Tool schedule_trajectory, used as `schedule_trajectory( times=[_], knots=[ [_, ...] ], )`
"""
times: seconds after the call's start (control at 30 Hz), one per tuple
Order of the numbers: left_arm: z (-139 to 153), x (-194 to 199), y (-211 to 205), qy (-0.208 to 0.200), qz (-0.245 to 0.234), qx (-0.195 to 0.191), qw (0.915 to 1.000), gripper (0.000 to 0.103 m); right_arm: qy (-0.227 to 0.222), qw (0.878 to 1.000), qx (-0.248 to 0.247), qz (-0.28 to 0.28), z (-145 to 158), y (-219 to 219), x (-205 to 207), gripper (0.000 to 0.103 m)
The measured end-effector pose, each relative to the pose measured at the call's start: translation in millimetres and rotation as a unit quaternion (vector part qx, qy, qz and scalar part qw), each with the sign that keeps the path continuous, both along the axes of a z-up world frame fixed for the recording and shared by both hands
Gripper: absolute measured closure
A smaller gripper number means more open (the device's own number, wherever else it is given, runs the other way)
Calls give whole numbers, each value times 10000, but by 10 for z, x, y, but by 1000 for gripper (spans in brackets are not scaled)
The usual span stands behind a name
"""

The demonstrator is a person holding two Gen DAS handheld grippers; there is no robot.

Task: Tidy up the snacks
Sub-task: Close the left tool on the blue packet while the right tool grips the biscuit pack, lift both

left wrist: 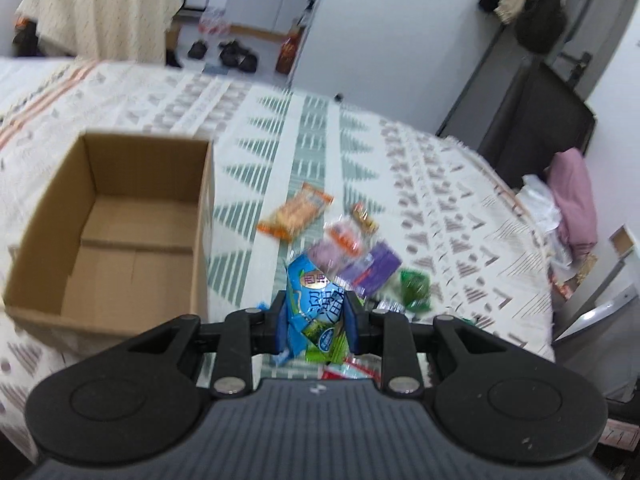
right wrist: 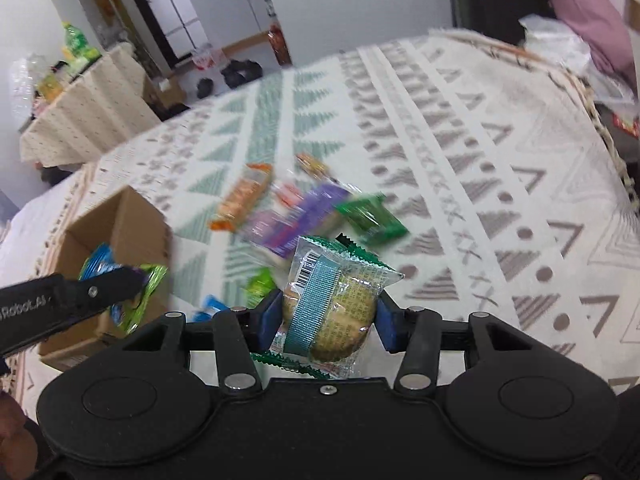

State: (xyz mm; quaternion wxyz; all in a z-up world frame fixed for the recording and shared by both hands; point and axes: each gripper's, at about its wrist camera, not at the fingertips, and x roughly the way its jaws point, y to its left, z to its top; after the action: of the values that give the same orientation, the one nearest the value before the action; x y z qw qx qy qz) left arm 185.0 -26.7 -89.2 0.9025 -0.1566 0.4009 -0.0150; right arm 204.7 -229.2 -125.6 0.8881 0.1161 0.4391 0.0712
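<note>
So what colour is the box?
Plain brown cardboard box; clearest in the left wrist view.

"Robot.AI" lettering on left gripper

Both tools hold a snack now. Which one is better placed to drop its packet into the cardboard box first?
Left. In the right wrist view the left tool with its blue packet is already over the cardboard box, while the right tool, holding the cake packet, is beside it.

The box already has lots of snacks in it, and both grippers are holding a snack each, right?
Not quite. The left wrist view shows the box empty. Both grippers do hold snacks: left gripper a blue packet, right gripper a wrapped cake.
</note>
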Motion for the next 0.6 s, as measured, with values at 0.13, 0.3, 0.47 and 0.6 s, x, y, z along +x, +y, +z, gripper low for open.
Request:
schedule_trajectory(
  times=[0.13,0.3,0.47,0.6],
  knots=[
    [145,-7,141,-209,-15,47,9998,76,-244,9997,13,76,162,144,-18,55],
    [221,-11,378,-319,138,0,9994,76,-438,9988,6,220,307,342,-8,55],
    [274,-5,640,-370,329,-104,9987,76,-566,9976,41,396,400,558,-4,55],
    [295,4,815,-402,461,-175,9980,76,-646,9964,51,548,444,747,10,55]
  ],
)
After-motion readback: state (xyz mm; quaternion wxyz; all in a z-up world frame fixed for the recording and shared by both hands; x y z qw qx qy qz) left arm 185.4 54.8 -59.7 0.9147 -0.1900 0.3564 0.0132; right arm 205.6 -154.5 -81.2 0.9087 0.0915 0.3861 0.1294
